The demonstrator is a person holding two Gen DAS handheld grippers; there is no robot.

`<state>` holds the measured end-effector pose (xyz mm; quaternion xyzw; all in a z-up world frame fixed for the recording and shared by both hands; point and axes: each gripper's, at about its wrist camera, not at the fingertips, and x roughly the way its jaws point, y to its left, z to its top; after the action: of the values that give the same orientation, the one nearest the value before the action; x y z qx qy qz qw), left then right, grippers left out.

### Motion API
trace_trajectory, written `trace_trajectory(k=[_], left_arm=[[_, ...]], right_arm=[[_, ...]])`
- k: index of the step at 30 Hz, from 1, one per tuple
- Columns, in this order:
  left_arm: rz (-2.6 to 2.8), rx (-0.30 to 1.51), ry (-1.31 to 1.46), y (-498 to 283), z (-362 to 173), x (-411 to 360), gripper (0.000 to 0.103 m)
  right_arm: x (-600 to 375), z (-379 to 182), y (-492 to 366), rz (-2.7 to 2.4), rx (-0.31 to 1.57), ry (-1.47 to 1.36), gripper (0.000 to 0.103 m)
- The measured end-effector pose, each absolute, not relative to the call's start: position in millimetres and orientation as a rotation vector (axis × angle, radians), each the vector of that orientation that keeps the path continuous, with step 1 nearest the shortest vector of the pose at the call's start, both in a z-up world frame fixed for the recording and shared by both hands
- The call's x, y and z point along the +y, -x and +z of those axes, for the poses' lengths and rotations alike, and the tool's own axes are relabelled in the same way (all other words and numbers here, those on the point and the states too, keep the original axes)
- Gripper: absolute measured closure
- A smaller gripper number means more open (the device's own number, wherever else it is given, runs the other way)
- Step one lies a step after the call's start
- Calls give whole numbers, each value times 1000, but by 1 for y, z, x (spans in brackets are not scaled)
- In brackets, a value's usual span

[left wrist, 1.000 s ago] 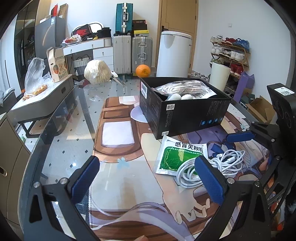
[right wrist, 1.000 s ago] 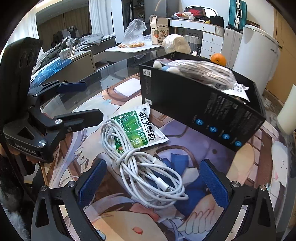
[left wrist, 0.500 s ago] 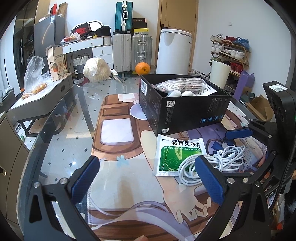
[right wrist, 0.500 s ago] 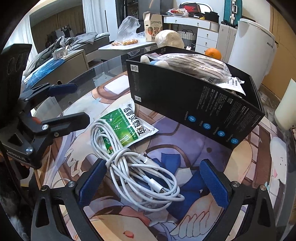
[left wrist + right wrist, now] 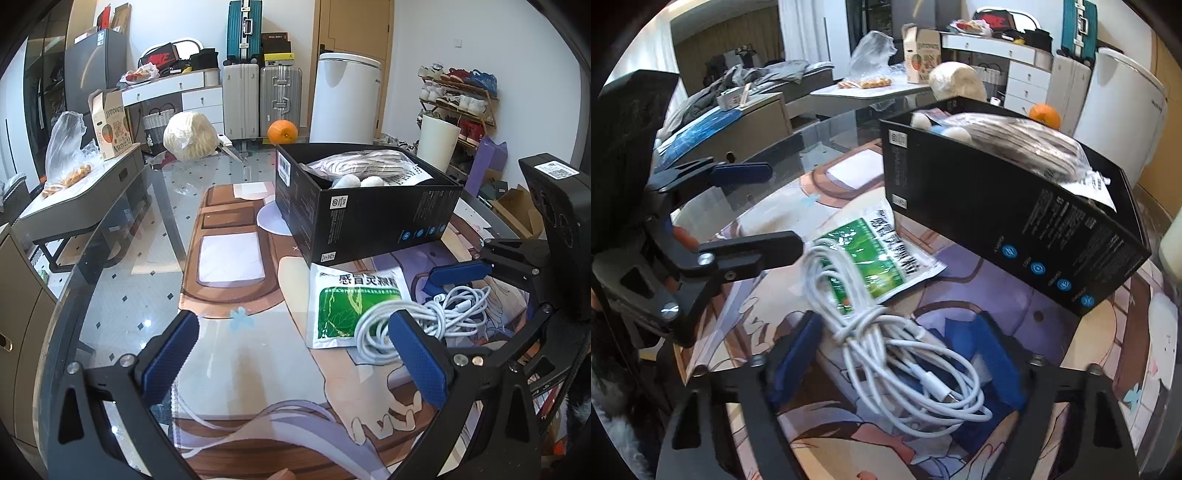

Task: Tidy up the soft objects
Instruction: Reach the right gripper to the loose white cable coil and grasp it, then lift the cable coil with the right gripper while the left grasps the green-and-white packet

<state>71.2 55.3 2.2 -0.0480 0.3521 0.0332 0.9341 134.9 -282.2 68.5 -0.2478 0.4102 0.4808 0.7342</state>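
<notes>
A coiled white cable point(image 5: 886, 343) lies on the printed mat, partly over a green-and-white sachet point(image 5: 871, 251). My right gripper point(image 5: 897, 354) straddles the coil; its jaws are closing and the blue pads do not press on it. From the left wrist view the cable point(image 5: 443, 314) and sachet point(image 5: 351, 302) sit at the right, with the right gripper point(image 5: 454, 295) over the coil. My left gripper point(image 5: 295, 354) hovers open over bare mat, nothing between its fingers. A black box point(image 5: 369, 218) behind the sachet holds a bagged striped cloth and white balls.
The glass table's rounded edge point(image 5: 74, 295) runs along the left. At the far end sit an orange point(image 5: 282, 132) and a bagged pale bundle point(image 5: 190, 134). Beyond stand a white bin point(image 5: 345, 99) and suitcases. The left gripper point(image 5: 768, 210) sits left of the cable.
The right gripper's jaws have narrowed around the white cable, which now lies between the pads. The left gripper stays open in much the same place.
</notes>
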Motion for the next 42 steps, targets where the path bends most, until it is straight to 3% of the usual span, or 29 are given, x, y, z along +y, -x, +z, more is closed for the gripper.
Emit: trace_trajectory(k=[4, 14, 42], left_arm=[[67, 720, 101, -71, 2, 55, 0], [66, 713, 107, -68, 3, 56, 0], [109, 814, 56, -101, -4, 30, 0]], right_arm=[[-284, 71, -131, 1079, 879, 555, 51], [-298, 76, -124, 1117, 845, 556, 66], [-353, 134, -142, 1024, 731, 329, 66]])
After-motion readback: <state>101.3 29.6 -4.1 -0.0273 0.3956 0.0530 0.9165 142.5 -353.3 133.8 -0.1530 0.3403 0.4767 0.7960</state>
